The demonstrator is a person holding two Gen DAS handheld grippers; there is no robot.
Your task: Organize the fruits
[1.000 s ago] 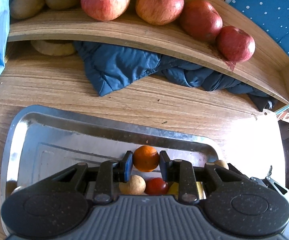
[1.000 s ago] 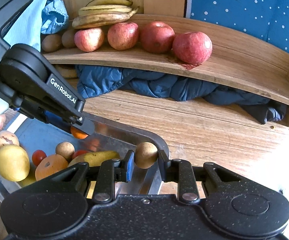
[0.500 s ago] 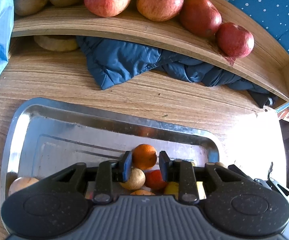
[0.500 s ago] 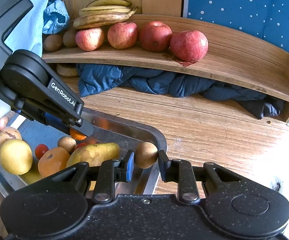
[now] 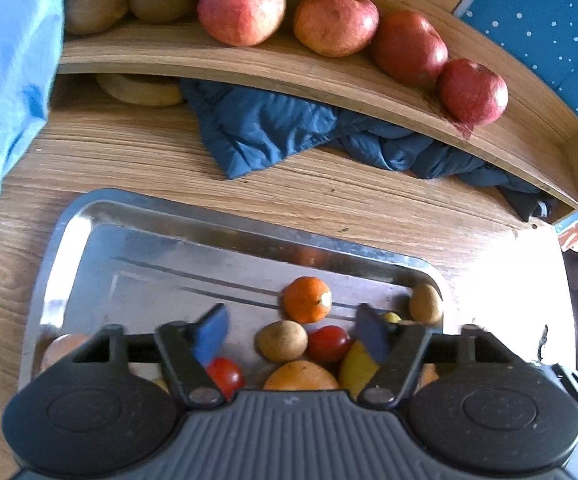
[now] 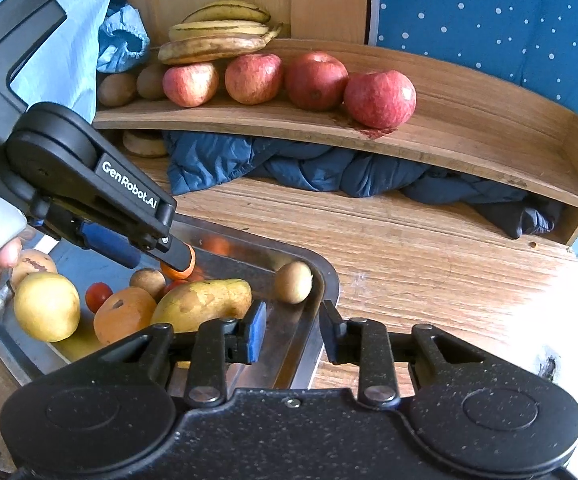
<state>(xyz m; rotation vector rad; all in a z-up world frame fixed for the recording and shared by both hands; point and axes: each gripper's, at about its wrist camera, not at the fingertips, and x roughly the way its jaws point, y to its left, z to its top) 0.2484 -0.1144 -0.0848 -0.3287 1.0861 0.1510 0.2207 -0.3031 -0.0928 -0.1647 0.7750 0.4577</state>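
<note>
- Over the metal tray [image 5: 101, 216], the left gripper [image 5: 291, 330] is standing wide apart, its jaws having just been opening; nothing is being pinched between them; the small orange [image 5: 306, 299] is lying free on the tray floor just beyond the blue pads [image 5: 209, 334], touching neither.
- At the tray's right corner, the right gripper [image 6: 291, 334] is gaping a little, its jaws having just been opening too; the small brown fruit [image 6: 293, 282] is resting against the tray's inner wall, clear of both fingers and beyond them.
- In the tray, a pear [image 6: 203, 300], a yellow round fruit [image 6: 46, 306], a larger orange fruit [image 6: 125, 314] and a cherry tomato [image 6: 98, 296] are lying close together beside the left gripper's tip.
- On the wooden shelf [image 6: 469, 132] behind, four red apples [image 6: 379, 99] are sitting in a row, with bananas [image 6: 217, 38] stacked at the left end; a dark blue cloth [image 6: 289, 168] is lying bunched under the shelf.
</note>
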